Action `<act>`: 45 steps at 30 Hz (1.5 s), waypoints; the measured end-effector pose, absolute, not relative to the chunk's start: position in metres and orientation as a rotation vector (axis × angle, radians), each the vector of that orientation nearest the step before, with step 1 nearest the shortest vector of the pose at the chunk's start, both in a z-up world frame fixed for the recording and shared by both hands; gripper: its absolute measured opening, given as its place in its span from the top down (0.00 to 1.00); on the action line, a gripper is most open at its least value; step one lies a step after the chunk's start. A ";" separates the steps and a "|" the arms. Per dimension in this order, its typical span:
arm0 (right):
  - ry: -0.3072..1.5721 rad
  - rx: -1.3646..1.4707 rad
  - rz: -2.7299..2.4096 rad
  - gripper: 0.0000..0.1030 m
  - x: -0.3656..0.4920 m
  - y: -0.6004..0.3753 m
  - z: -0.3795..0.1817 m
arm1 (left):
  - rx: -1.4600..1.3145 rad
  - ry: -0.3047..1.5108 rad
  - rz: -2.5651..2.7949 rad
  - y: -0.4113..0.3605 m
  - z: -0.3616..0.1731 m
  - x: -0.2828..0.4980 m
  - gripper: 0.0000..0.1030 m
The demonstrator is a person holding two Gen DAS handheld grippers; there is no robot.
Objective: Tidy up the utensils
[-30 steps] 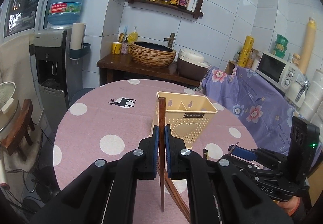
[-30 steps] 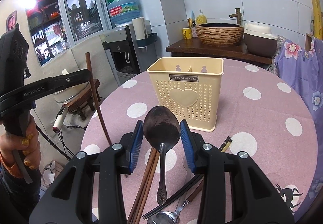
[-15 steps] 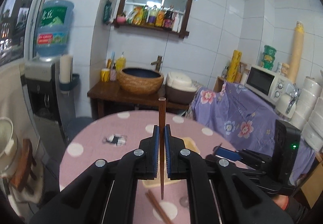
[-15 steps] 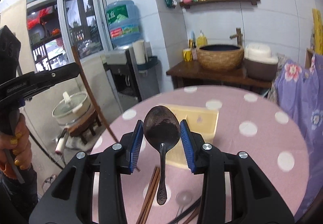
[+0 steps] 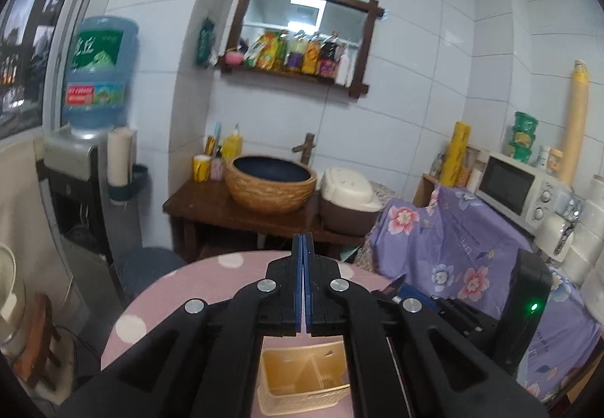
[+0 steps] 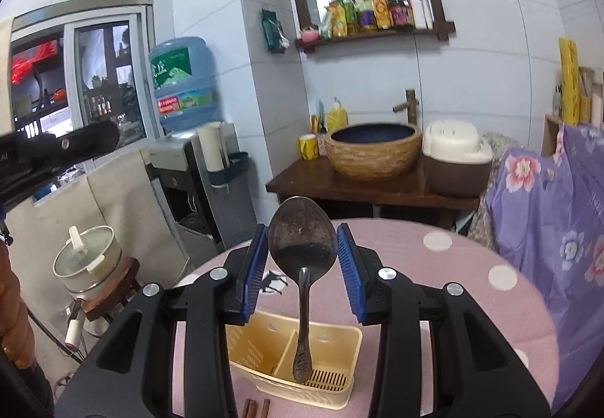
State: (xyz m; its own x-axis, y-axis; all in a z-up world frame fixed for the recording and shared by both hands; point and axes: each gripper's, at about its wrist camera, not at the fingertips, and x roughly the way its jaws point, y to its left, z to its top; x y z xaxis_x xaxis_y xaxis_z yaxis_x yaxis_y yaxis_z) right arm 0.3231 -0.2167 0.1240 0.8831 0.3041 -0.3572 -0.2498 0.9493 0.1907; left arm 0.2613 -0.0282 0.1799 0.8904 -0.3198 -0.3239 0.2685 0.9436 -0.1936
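My left gripper (image 5: 303,286) is shut, its blue pads pressed together with nothing between them. Below it the cream utensil holder (image 5: 302,380) stands on the pink dotted table (image 5: 170,297). My right gripper (image 6: 302,255) is shut on the bowl of a dark metal spoon (image 6: 302,240). The spoon's handle hangs straight down over the right compartment of the holder (image 6: 264,350). Two brown chopstick ends (image 6: 256,410) lie on the table in front of the holder. The left gripper (image 6: 94,142) shows at the left edge of the right wrist view, with no chopstick on it.
Beyond the table (image 6: 472,267) a wooden stand carries a woven basin (image 6: 372,150) and a rice cooker (image 6: 453,161). A water dispenser (image 6: 188,161) stands at the left, with a pot on a stool (image 6: 87,259) beside it. Purple floral cloth (image 6: 547,210) hangs at the right.
Both grippers have risen and now look down on the holder. The chopstick that stood between the left pads is gone and the pads have met. The right gripper still holds the spoon.
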 end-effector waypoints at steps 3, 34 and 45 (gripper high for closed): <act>0.395 0.125 0.274 0.63 0.330 -0.217 0.108 | -0.187 0.411 -0.269 -0.012 0.144 0.266 0.98; 0.451 0.084 0.345 0.09 0.236 -0.212 0.041 | -0.427 0.375 -0.205 0.020 0.026 0.328 0.97; 0.735 -0.049 0.707 0.38 0.201 -0.114 -0.029 | -0.213 0.448 -0.151 0.064 0.051 0.269 0.39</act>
